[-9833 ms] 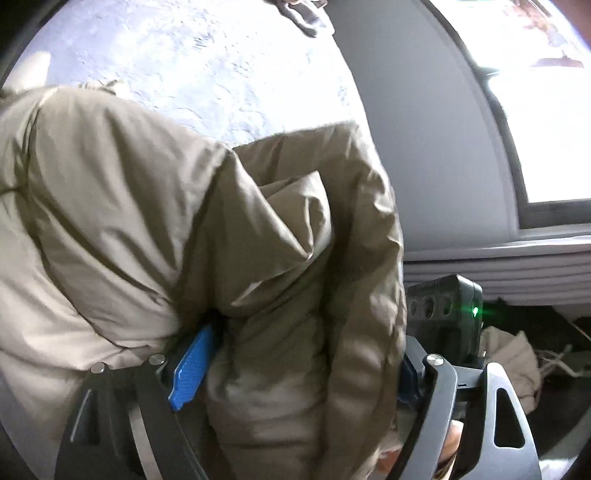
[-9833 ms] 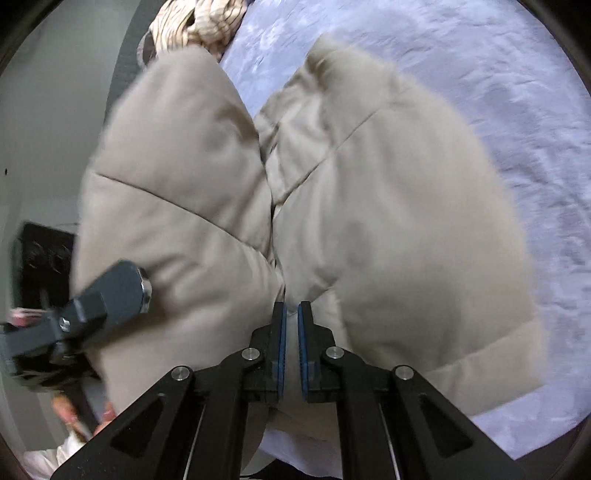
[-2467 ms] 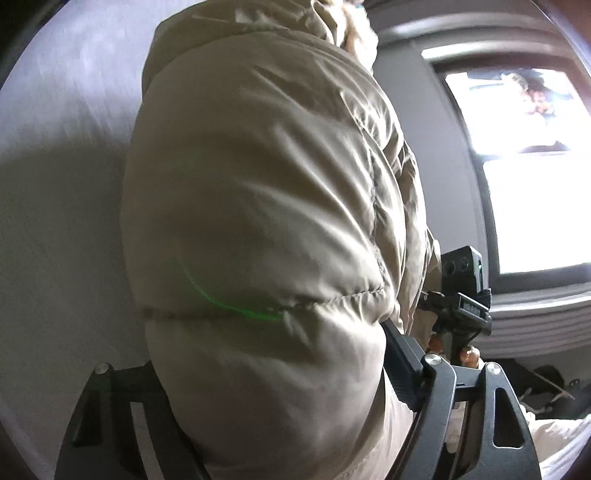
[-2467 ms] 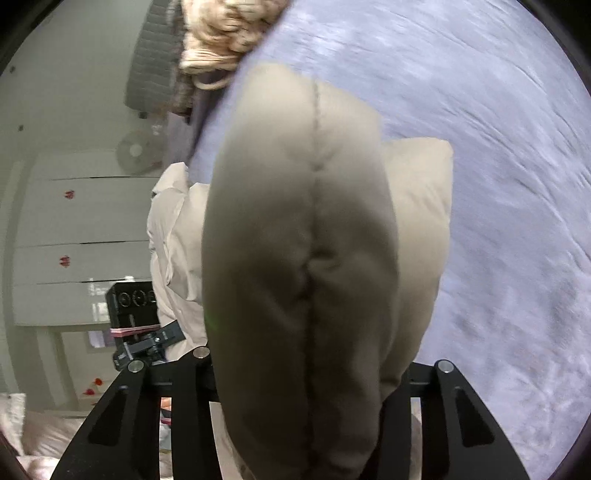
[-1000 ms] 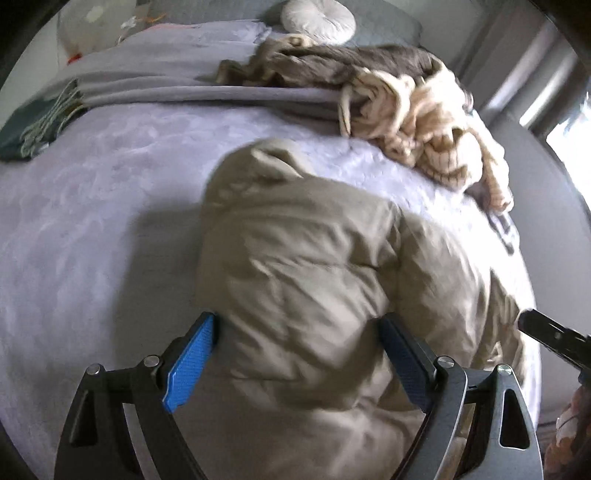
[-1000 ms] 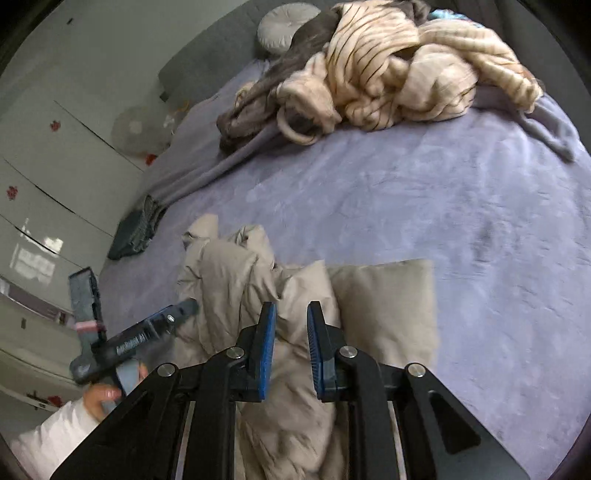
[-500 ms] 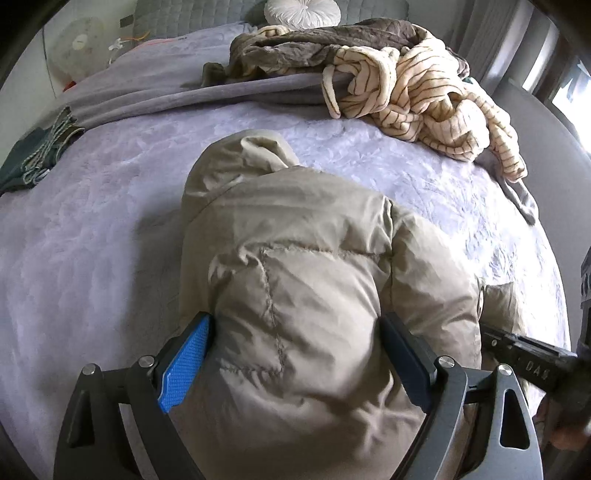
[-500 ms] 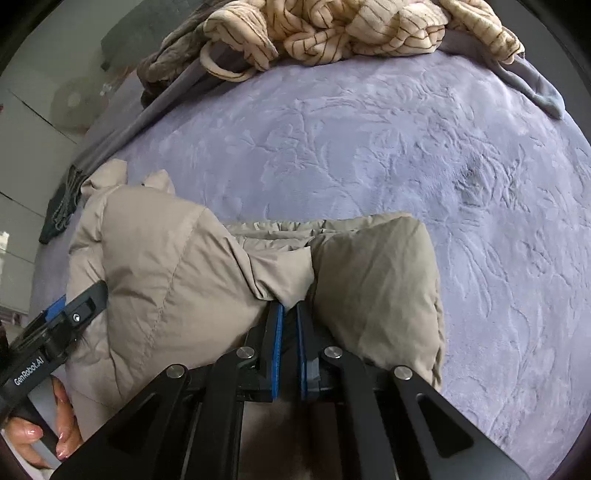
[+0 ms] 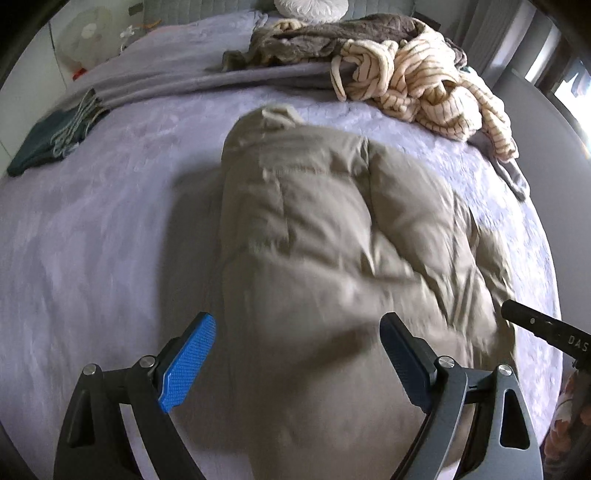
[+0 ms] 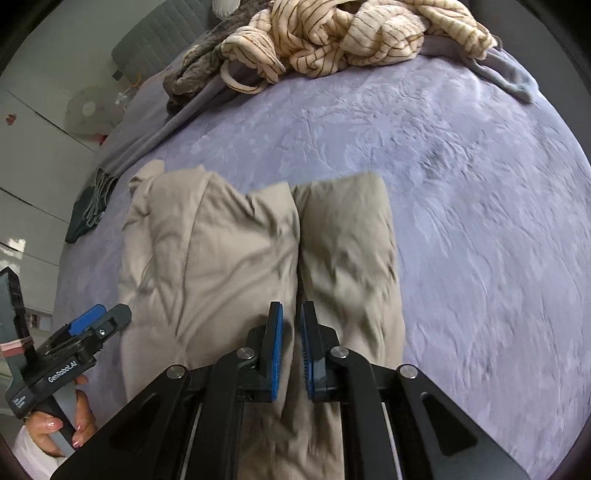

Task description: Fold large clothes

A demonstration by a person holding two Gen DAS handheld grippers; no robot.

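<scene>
While the left gripper (image 9: 297,363) stands with its blue pads spread wide above the bundle, pressing on nothing, the right gripper (image 10: 291,350) has its pads close together with a narrow gap, and they are just easing apart; I see fabric below that gap, but nothing pinched in it. Both tools hang over the beige puffer jacket (image 9: 332,240), which lies on the lilac bedspread (image 10: 461,184) near the foot of the bed, close to the person.

To my eye the folding is well along. The jacket is gathered into a compact, roughly oblong bundle, its hood (image 9: 277,112) poking out at the far end, and one padded section (image 10: 347,236) is laid alongside the main body, the two touching along a seam-like crease. I'd judge that what is left is tidying: squaring the loose side, perhaps one more fold. Beyond it a heap of striped knitwear (image 10: 351,33) and a brownish garment (image 9: 332,35) lie unfolded near the headboard, so more work may wait.

Much stays unclear. The near end of the jacket is hidden behind the gripper frames in both views. The cloth is blurred, so I can't tell where the sleeves are tucked. Of the person, only fingers (image 10: 55,424) on the left handle show.
</scene>
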